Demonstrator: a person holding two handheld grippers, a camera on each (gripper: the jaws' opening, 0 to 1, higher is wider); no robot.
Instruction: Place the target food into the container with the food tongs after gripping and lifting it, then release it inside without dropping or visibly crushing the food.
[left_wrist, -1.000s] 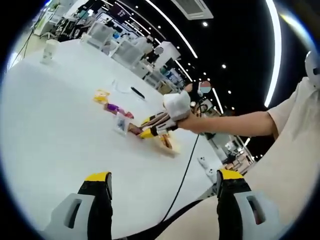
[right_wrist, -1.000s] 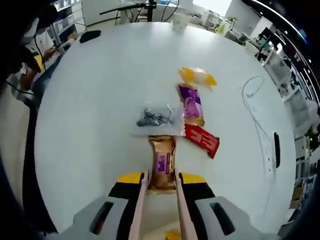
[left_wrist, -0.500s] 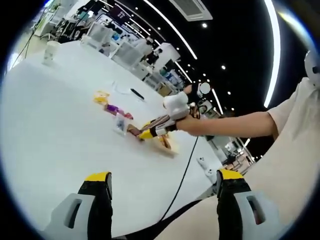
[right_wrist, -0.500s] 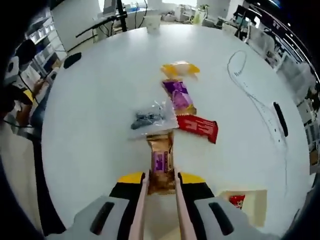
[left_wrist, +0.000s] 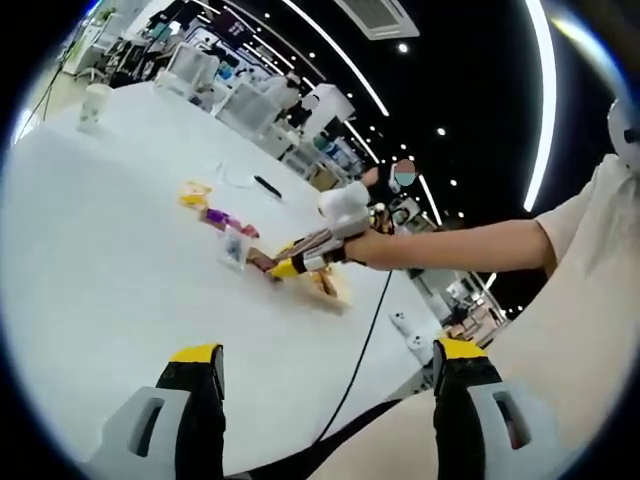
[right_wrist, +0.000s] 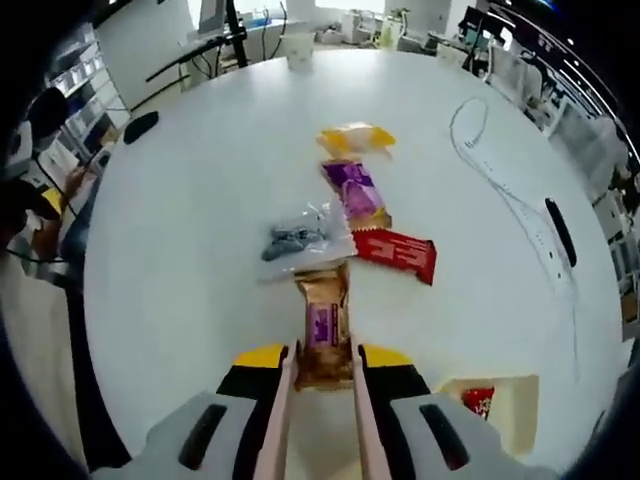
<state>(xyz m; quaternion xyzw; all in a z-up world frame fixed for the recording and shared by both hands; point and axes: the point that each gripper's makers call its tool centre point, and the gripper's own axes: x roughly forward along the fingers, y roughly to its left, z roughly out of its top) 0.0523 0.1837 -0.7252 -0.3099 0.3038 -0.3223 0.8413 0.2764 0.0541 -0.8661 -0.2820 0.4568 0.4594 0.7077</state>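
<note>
Little has changed in the last half second: the right gripper (right_wrist: 318, 362) still pinches the food tongs (right_wrist: 273, 420), their tips flanking the near end of the brown snack bar (right_wrist: 322, 326) at 12 o'clock, on the white table (right_wrist: 190, 230). The cream container (right_wrist: 505, 410) sits at 4 o'clock. The left gripper (left_wrist: 325, 362) hangs wide apart, and its view shows the right hand (left_wrist: 347, 212) from the side.

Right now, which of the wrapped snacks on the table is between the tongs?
The brown-gold packet with the purple label, its near end between the tongs held in the right gripper. The red bar, purple packet and yellow packet lie farther off, untouched.
</note>
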